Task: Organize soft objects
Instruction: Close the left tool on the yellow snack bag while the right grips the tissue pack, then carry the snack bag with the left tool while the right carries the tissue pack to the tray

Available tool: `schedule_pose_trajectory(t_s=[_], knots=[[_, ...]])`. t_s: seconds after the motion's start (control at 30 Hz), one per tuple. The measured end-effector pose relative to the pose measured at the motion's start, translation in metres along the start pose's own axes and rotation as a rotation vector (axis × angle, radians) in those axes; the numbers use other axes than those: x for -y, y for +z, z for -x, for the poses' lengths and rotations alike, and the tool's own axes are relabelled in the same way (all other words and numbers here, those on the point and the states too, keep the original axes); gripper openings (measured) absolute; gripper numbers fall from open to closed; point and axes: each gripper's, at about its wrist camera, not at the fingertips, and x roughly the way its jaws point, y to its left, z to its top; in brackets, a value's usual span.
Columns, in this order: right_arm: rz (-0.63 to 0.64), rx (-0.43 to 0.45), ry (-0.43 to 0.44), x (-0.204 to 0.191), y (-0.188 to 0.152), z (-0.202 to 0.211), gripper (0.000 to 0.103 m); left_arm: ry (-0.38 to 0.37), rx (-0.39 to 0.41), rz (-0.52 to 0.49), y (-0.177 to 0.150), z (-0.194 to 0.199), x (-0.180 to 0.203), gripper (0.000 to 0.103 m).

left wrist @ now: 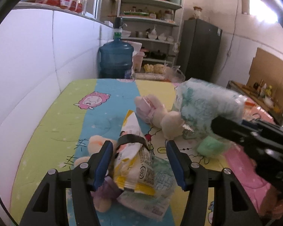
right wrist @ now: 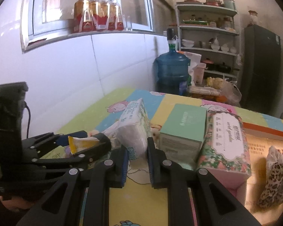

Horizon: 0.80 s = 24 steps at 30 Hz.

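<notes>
Left wrist view: the left gripper (left wrist: 138, 156) stands with its blue-padded jaws apart around a yellow-and-white snack packet (left wrist: 134, 154); whether either pad touches it is hard to tell. The packet lies on a heap: a peach plush toy (left wrist: 96, 143) at nine o'clock, half hidden by the left finger, and a pale green tissue pack (left wrist: 160, 188) at five o'clock, its lower end cut off. At twelve o'clock lies a pink plush rabbit (left wrist: 152, 111) on the cartoon sheet (left wrist: 52, 131). At two o'clock the right gripper, blurred, carries a motion-smeared green-printed tissue pack (left wrist: 207, 103).

Right wrist view: the right gripper (right wrist: 137, 156) is clamped on that tissue pack (right wrist: 135, 128), lifted at twelve o'clock. A mint box (right wrist: 183, 128) and a floral tissue box (right wrist: 226, 139) stand at one to two o'clock. The left gripper (right wrist: 81, 145) shows at nine o'clock, the yellow packet's end poking out.
</notes>
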Motion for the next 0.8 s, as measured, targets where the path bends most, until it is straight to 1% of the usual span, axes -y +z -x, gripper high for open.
schedule_pose_trajectory(t_s=[0.1,0.13,0.17,0.27,0.53,0.8], knots=[[-0.012,-0.001,0.012,0.005,-0.002,0.002,0.018,0.031,0.000,-0.012,-0.001,-0.003,0.003,0.050],[-0.015,-0.001,0.015,0.005,-0.003,0.004,0.018,0.038,0.003,-0.012,-0.001,-0.003,0.003,0.041],[-0.017,0.000,0.017,0.006,-0.004,0.003,0.018,0.041,0.009,-0.006,0.000,-0.002,0.002,0.039],[-0.026,0.002,0.021,0.007,-0.005,0.003,0.018,0.023,0.014,0.007,0.000,-0.001,-0.004,0.038],[-0.039,0.011,0.027,0.011,-0.005,0.007,0.018,0.012,0.037,0.024,-0.004,0.008,-0.006,0.038],[-0.030,0.053,0.022,0.009,-0.003,0.028,0.018,-0.003,0.112,0.039,-0.001,0.039,0.002,0.038]])
